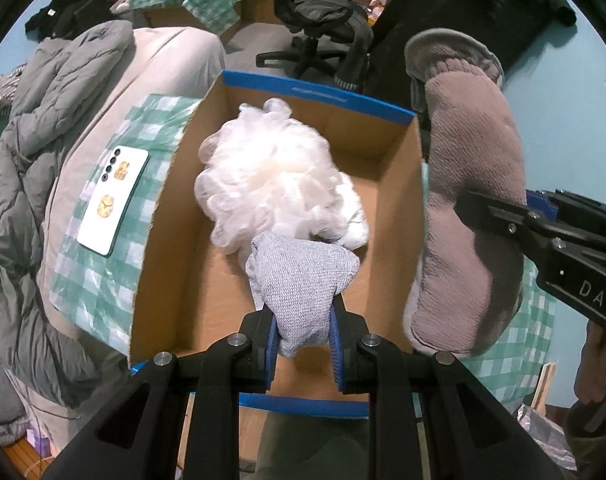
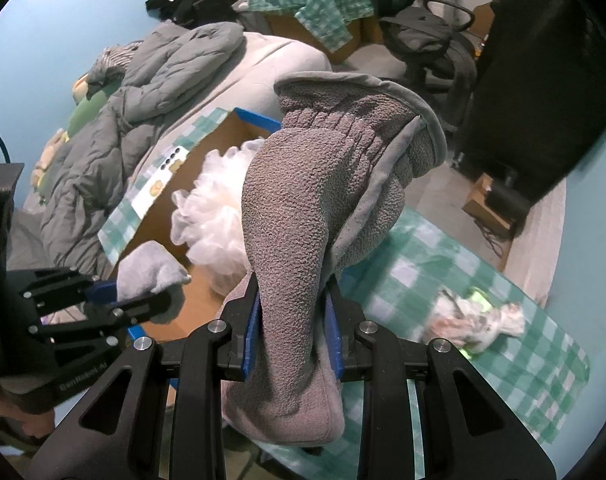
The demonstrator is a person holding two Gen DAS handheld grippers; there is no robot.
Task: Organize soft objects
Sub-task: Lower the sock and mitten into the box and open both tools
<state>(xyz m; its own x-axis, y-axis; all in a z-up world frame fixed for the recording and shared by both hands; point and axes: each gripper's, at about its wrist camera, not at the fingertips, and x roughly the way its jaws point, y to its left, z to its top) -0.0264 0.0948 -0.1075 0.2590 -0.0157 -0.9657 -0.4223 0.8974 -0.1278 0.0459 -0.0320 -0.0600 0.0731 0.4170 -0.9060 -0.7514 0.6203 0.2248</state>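
Observation:
An open cardboard box (image 1: 175,216) with blue rims sits on a green checked cloth; it also shows in the right wrist view (image 2: 223,128). A white mesh bath pouf (image 1: 263,176) lies inside it, also seen from the right wrist (image 2: 211,216). My left gripper (image 1: 303,344) is shut on a light grey knit sock (image 1: 299,276) and holds it over the box; from the right wrist it shows at left (image 2: 143,292). My right gripper (image 2: 291,340) is shut on a fuzzy grey-brown slipper (image 2: 315,208), held just right of the box (image 1: 471,216).
A white phone (image 1: 113,200) lies on the checked cloth (image 1: 103,272) left of the box. A grey puffer jacket (image 1: 35,160) lies at the left. A crumpled white-and-green item (image 2: 479,324) lies on the cloth at the right. An office chair (image 1: 319,20) stands behind.

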